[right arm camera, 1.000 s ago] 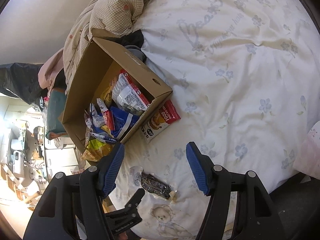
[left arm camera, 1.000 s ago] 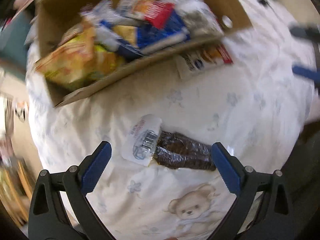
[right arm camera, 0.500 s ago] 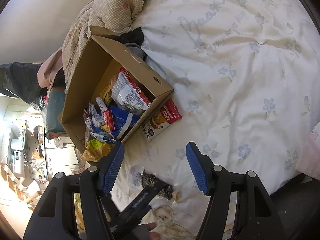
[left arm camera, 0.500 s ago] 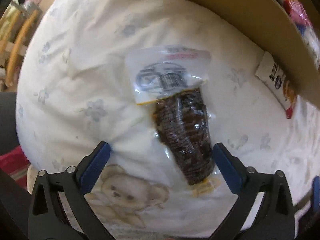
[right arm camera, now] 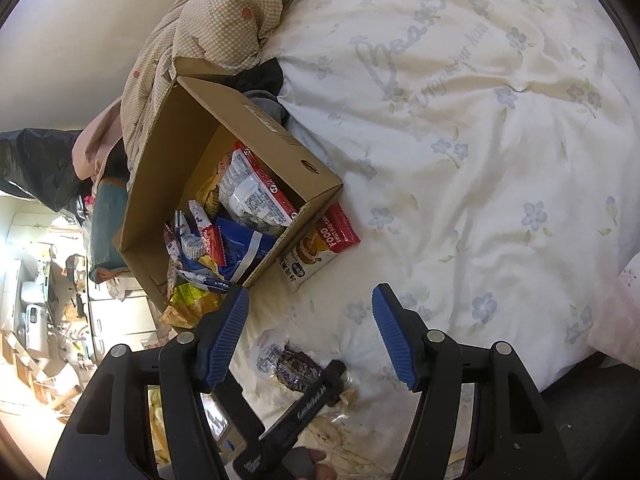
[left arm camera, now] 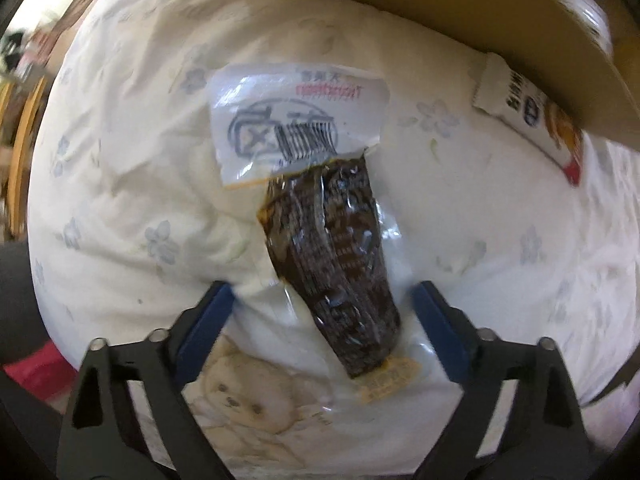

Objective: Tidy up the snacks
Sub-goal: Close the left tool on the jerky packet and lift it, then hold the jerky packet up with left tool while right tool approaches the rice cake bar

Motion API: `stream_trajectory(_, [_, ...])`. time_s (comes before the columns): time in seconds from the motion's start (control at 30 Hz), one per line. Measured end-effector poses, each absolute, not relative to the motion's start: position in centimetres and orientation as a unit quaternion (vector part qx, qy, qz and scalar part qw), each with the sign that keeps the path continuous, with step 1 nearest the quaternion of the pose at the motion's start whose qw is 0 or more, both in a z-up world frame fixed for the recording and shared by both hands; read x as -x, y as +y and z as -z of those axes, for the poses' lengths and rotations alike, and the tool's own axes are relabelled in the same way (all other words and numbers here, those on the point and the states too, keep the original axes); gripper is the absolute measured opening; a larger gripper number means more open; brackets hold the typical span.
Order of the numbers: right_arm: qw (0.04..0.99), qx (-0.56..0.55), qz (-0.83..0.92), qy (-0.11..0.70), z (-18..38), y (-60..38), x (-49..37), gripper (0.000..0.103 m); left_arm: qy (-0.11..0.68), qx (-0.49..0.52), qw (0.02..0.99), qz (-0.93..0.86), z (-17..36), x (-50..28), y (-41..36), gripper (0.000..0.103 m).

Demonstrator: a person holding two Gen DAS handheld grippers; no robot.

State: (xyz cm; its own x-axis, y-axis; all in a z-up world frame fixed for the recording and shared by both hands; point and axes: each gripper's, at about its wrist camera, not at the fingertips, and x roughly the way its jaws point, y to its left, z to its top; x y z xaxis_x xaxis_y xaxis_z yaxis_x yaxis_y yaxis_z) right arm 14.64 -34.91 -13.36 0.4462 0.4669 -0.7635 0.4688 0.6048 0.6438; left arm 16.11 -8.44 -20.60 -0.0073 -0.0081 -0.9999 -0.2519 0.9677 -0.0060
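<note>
A clear packet of dark brown snack with a white barcode label (left arm camera: 332,256) lies on the white bedsheet. My left gripper (left arm camera: 322,304) is open, its blue fingers down on either side of the packet's lower half. The packet also shows in the right wrist view (right arm camera: 294,364), with the left gripper's finger (right arm camera: 320,392) over it. My right gripper (right arm camera: 310,320) is open and empty, held above the bed. A cardboard box (right arm camera: 276,128) holds several snack packets. A red and white packet (right arm camera: 320,246) lies beside the box, also seen in the left wrist view (left arm camera: 536,120).
A checked duvet (right arm camera: 216,12) is bunched behind the box. The bed edge runs along the bottom right (right arm camera: 560,376). A teddy bear print (left arm camera: 240,400) is on the sheet near my left gripper. A cluttered floor lies off the bed's left side (right arm camera: 40,320).
My left gripper has swung from facing the box to the dark packet and moved down close, so its fingers now straddle it. My right gripper has barely moved.
</note>
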Motion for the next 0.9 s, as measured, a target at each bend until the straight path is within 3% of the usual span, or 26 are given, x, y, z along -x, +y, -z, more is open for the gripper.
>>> stream_trajectory(0.07, [0.725,-0.44,-0.001,0.529,13.4,-34.8,-14.7,0.067,0.702,0.07,0.706,-0.06,20.0,-15.9,-8.0,0.068])
stream_trajectory(0.13, [0.725,-0.439,0.001,0.53,13.4,-34.7,-14.6,0.067,0.704,0.052,0.708,-0.035,19.4,-15.7,-7.5,0.045])
stream_trajectory(0.23, [0.725,-0.44,0.0,0.53,13.4,-34.6,-14.5,0.067,0.702,0.037,0.711,0.018,17.7,-15.8,-5.9,0.029])
stream_trajectory(0.6, [0.723,-0.431,0.004,0.54,13.7,-34.1,-14.3,0.067,0.687,-0.028,0.722,0.082,13.7,-15.8,-2.9,0.017])
stream_trajectory(0.73, [0.724,-0.431,0.012,0.539,13.9,-34.5,-14.0,0.067,0.657,-0.119,0.74,0.08,12.4,-14.7,-4.4,0.01])
stream_trajectory(0.8, [0.723,-0.43,0.013,0.541,14.0,-34.5,-14.0,0.067,0.647,-0.158,0.743,0.073,12.5,-14.5,-5.3,0.011])
stream_trajectory(0.9, [0.722,-0.424,0.015,0.546,14.2,-34.1,-14.2,0.067,0.661,-0.139,0.734,0.07,13.8,-15.2,-6.4,0.012])
